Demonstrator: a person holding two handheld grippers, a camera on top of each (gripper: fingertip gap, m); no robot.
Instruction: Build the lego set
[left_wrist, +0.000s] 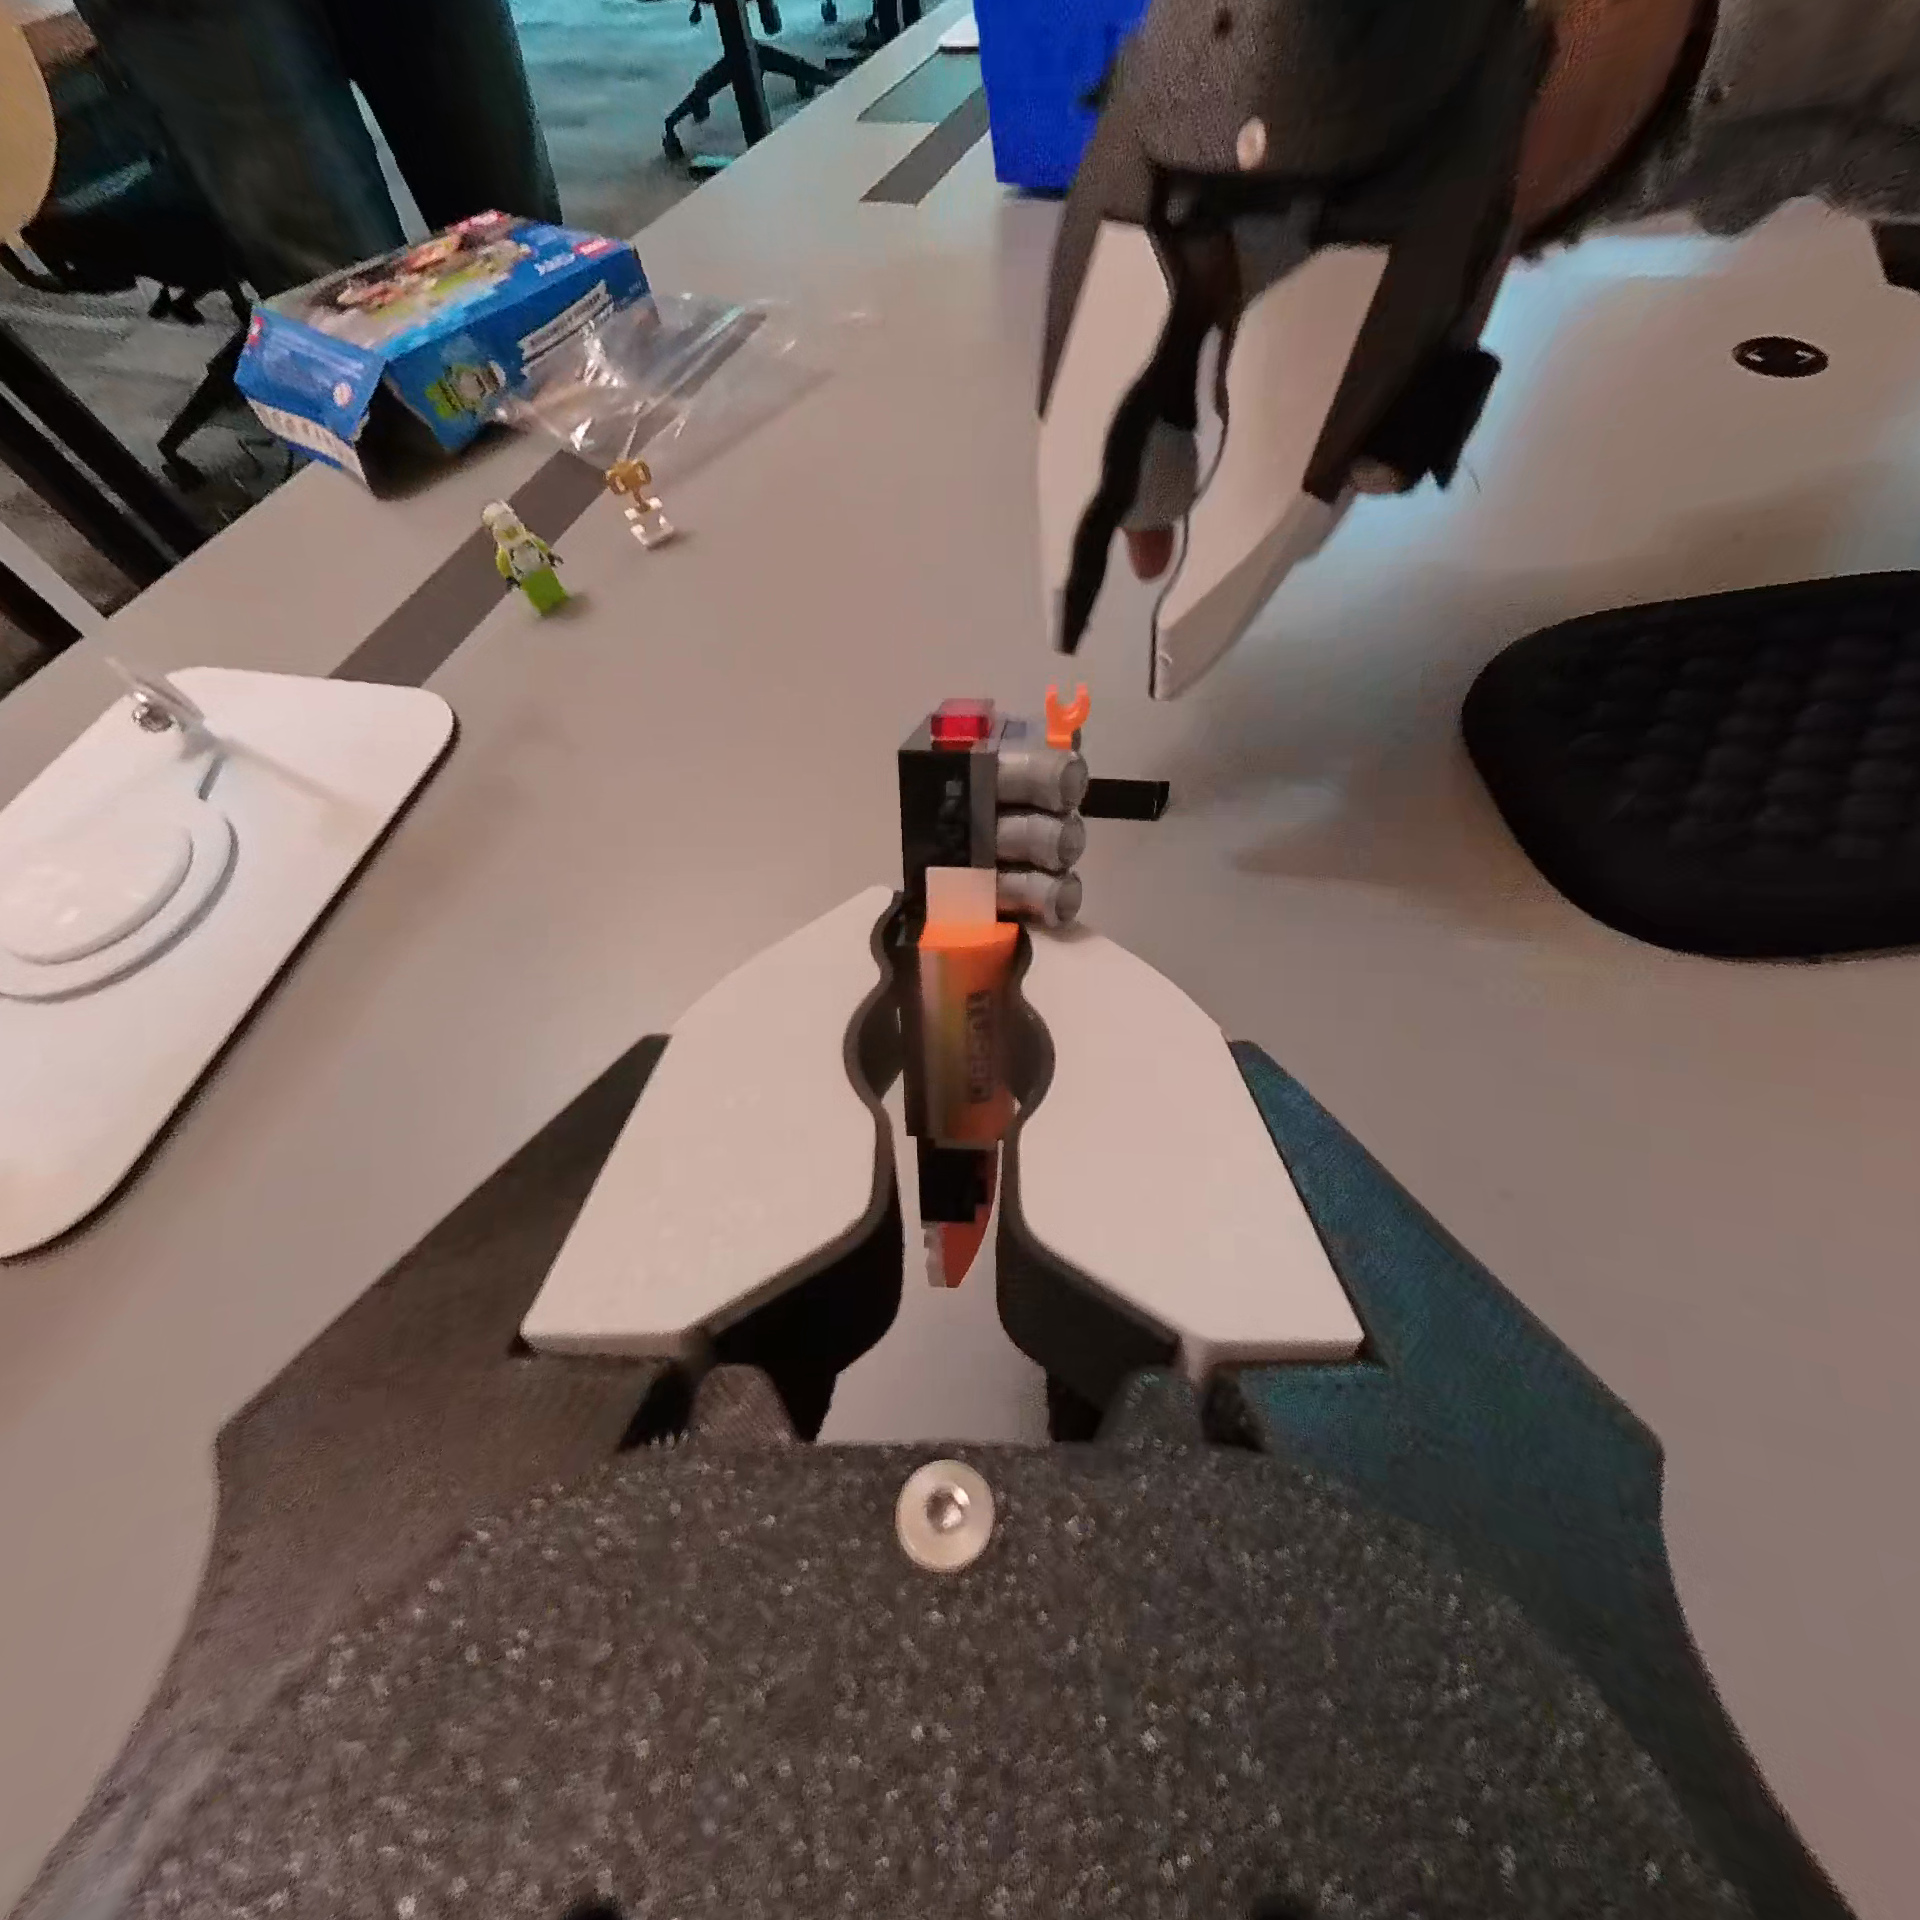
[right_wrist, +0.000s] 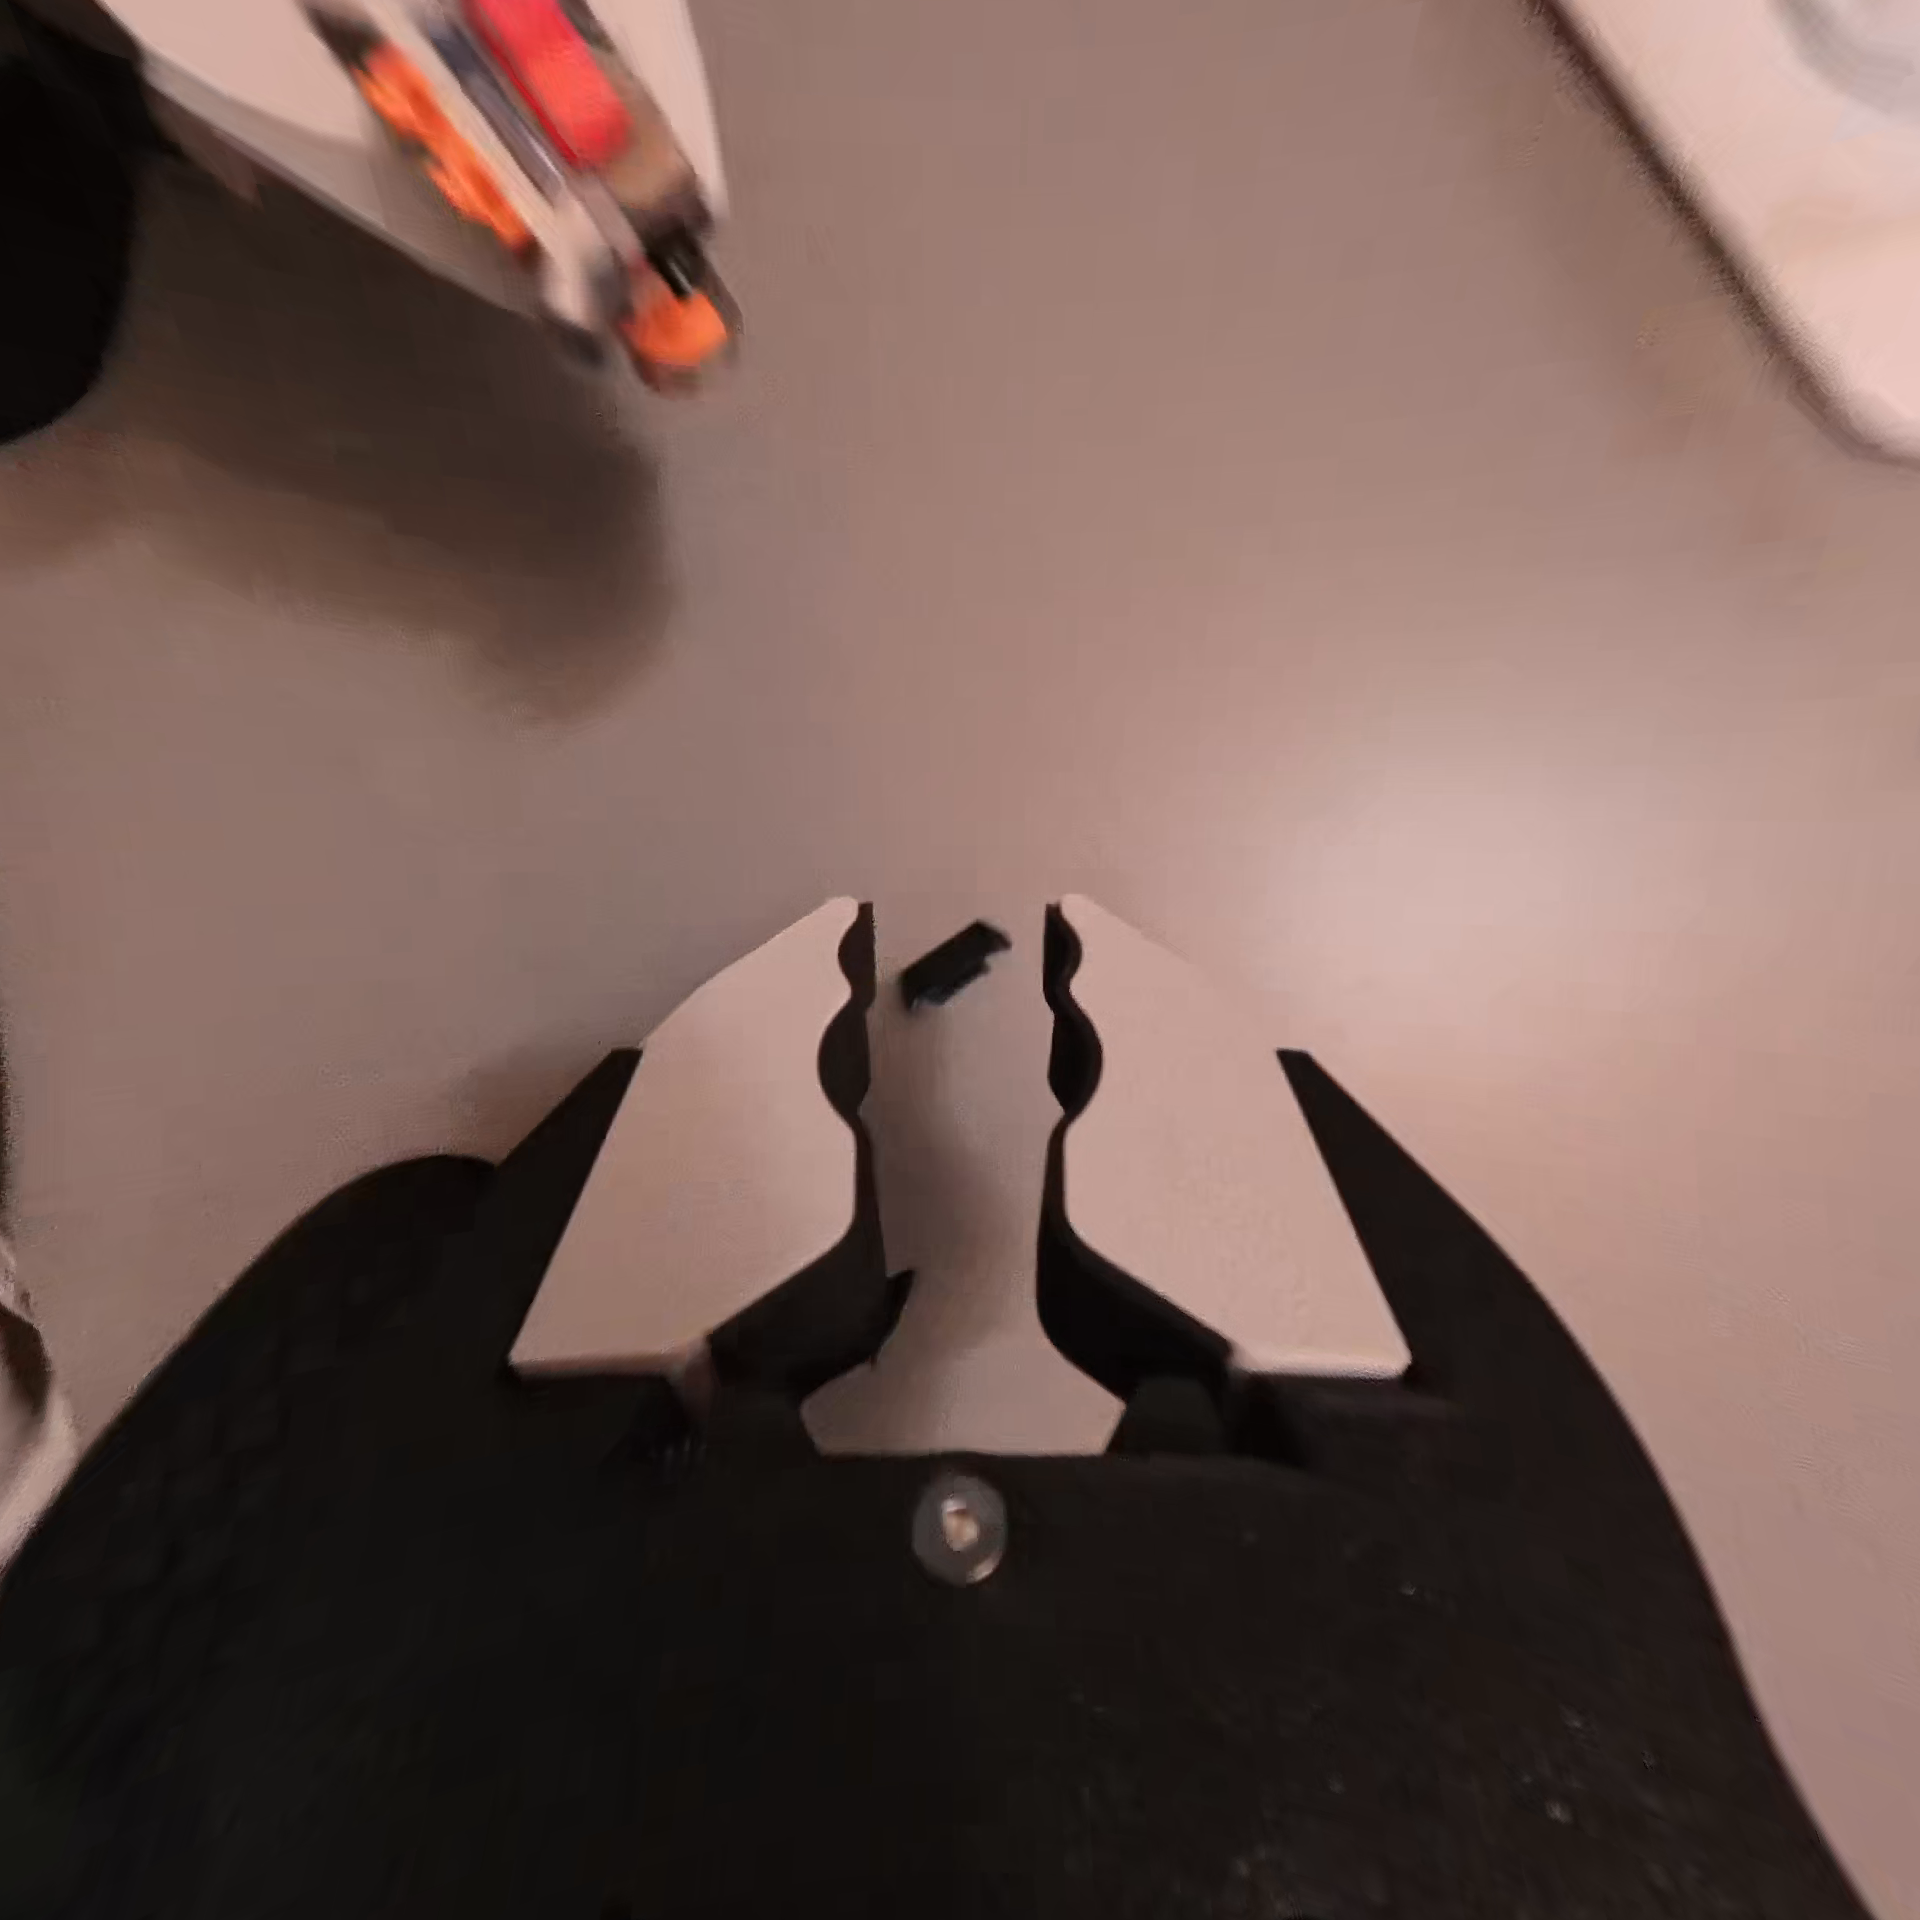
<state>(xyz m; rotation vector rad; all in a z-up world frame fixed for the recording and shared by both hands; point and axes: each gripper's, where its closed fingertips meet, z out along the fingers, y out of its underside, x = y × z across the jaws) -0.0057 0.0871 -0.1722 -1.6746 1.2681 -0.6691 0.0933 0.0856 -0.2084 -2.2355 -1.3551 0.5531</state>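
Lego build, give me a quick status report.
Left tongs shut on the lego assembly. Right tongs open, poised over the small black piece on the table. Nothing in the way.

The left wrist view looked forward and low along the bench (left_wrist: 727, 831); the right wrist view faced steeply down, close. Both shared the small black piece (right_wrist: 954, 964).

An office is being shown: a long grey shared desk (left_wrist: 727, 727) with a cable grommet (left_wrist: 1779, 357), wheeled office chairs (left_wrist: 748, 73) on carpet behind, mesh chair back (left_wrist: 1714, 769) alongside.
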